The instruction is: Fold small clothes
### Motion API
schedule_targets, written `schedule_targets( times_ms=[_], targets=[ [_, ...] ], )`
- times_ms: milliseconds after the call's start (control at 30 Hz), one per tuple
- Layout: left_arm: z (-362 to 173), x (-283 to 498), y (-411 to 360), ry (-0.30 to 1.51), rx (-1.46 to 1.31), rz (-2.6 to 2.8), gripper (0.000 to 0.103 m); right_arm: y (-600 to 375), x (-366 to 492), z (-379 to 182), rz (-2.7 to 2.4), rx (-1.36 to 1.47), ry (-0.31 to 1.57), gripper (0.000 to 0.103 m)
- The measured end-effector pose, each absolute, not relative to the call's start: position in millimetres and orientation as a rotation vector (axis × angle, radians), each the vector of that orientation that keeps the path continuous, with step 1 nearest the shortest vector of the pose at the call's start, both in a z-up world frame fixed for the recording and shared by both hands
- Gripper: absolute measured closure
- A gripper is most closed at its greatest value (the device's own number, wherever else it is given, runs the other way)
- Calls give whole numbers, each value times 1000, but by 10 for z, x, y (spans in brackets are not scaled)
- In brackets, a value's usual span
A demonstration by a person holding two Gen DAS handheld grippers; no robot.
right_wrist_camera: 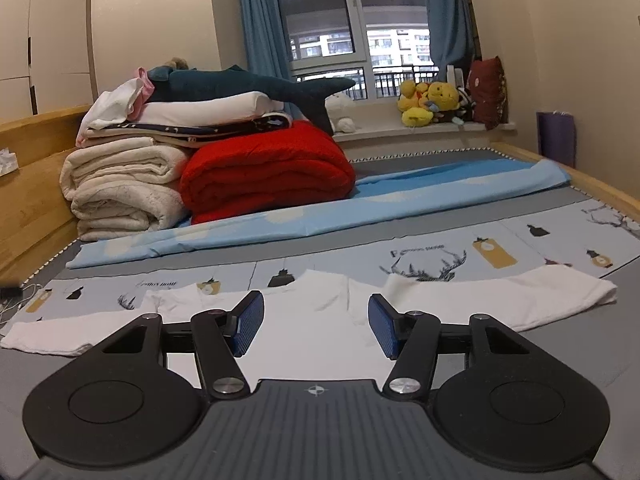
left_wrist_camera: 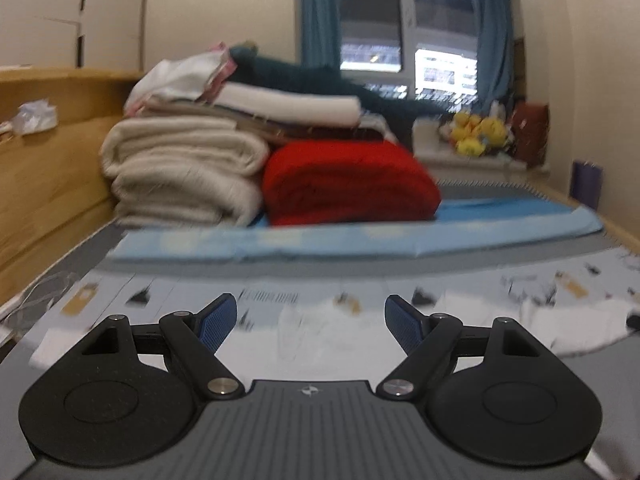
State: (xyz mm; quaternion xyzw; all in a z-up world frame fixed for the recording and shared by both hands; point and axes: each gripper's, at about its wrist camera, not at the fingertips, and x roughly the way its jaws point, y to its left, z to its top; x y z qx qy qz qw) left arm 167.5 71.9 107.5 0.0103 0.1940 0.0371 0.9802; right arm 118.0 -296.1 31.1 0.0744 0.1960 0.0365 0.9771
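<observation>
A small white cotton T-shirt (right_wrist_camera: 316, 320) lies spread flat on the bed (right_wrist_camera: 600, 360), sleeves out to either side. At left, the left gripper (left_wrist_camera: 311, 322) hovers above it, jaws wide apart and empty. The right gripper (right_wrist_camera: 316, 326) likewise holds nothing, jaws partly open. The shirt looks light, soft and floppy; its hem corners or shoulders seem best for gripping.

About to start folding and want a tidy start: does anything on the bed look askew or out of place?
Nothing serious. The white shirt lies flat with sleeves spread. The plush shark overhangs the bedding stack, tail sticking out over the red blanket. The blue sheet lies slanted across the bed.
</observation>
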Motion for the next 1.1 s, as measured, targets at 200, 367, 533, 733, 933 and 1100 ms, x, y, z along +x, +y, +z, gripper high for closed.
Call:
schedule_targets(
  times_ms=[200,367,533,733,933,1100],
  targets=[
    [981,2296,909,363,81,48,18,-2890,1250,250,57,85,408,44],
    [621,2542,1320,399,56,82,18,-2719,1245,225,41,-1,418,44],
    [605,2784,1797,461,-65,147,18,-2540,1292,268,46,-70,440,43],
    [542,2921,2096,483,-59,204,18,-2161,1711,475,57,-52,430,42],
    [375,2965,2341,526,-69,267,23,-1577,2211,598,119,-35,392,42],
    [254,3053,2532,550,-48,277,40,-1237,2489,543,191,-31,406,42]
  ],
)
